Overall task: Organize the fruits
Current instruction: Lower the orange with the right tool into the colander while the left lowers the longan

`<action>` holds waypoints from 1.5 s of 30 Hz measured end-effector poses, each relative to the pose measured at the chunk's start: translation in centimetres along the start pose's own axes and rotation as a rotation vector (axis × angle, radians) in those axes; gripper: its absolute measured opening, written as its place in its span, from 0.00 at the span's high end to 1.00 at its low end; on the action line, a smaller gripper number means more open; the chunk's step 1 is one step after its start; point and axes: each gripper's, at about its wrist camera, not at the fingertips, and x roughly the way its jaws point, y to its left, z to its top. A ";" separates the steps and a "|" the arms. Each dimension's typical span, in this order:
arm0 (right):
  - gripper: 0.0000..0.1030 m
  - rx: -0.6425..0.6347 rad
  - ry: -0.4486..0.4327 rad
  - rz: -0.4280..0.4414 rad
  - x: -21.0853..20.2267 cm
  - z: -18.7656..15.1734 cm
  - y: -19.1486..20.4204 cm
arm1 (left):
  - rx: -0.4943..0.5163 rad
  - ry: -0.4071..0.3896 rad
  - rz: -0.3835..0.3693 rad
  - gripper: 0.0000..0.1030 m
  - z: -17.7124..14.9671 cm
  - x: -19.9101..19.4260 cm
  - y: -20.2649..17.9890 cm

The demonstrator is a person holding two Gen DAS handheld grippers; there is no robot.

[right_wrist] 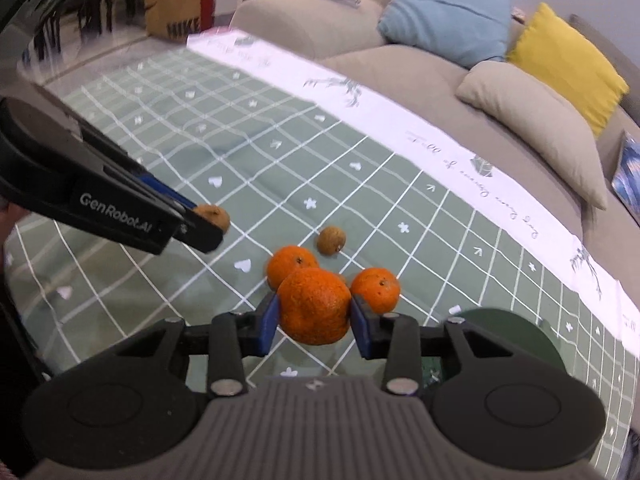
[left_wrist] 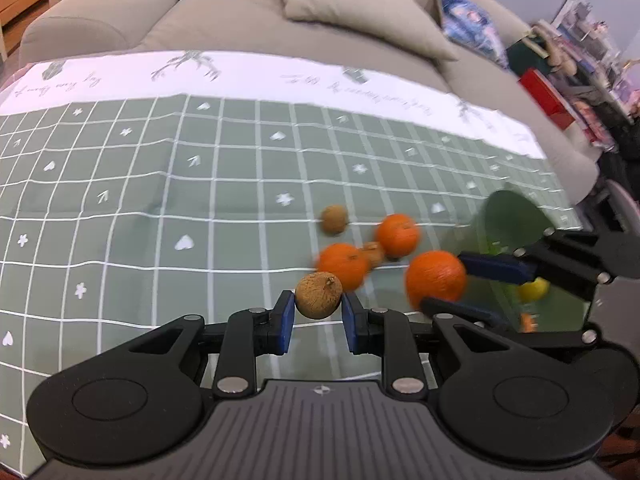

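My left gripper [left_wrist: 318,320] pinches a brown fruit [left_wrist: 319,295]; right gripper [right_wrist: 313,326] clamps an orange [right_wrist: 314,306]. On the tablecloth [left_wrist: 120,208] at 12 o'clock: 2 more oranges [right_wrist: 290,266], 2 brown fruits [right_wrist: 331,240]. Green bowl [right_wrist: 516,330] at 3 o'clock, sofa [right_wrist: 420,80] behind.

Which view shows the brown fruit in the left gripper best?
The left wrist view: the brown fruit sits sharp and whole between the left gripper pads. The right wrist view shows only part of it, behind a finger.

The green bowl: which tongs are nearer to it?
Right. The right tongs, gripping an orange, sit beside the green bowl; the left tongs, holding a brown fruit, are farther off.
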 end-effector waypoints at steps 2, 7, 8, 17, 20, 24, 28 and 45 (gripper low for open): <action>0.66 0.028 -0.018 -0.005 -1.2 -0.3 -0.2 | 0.015 -0.015 -0.016 0.73 0.1 -0.7 -1.1; 0.66 0.087 -0.042 -0.017 -3.7 -1.8 -0.9 | 0.055 -0.039 -0.056 0.73 0.2 -2.0 -3.6; 0.66 0.100 -0.044 -0.020 -4.2 -2.1 -1.0 | 0.064 -0.042 -0.062 0.73 0.2 -2.2 -4.1; 0.67 0.297 -0.052 -0.022 -7.2 -6.1 -4.8 | 0.147 -0.021 -0.118 0.73 -0.2 -2.2 -9.5; 0.66 0.321 -0.048 -0.045 -8.0 -7.3 -6.0 | 0.183 -0.009 -0.137 0.73 -0.1 -1.8 -11.3; 0.66 0.350 -0.025 -0.070 -8.6 -9.0 -7.8 | 0.233 0.022 -0.148 0.73 0.0 -0.9 -13.5; 0.66 0.381 0.004 -0.090 -8.8 -10.4 -9.4 | 0.285 0.053 -0.169 0.73 0.0 -0.1 -15.4; 0.66 0.393 0.105 -0.045 -5.5 -12.5 -12.6 | 0.340 0.232 -0.185 0.73 -0.4 5.8 -18.6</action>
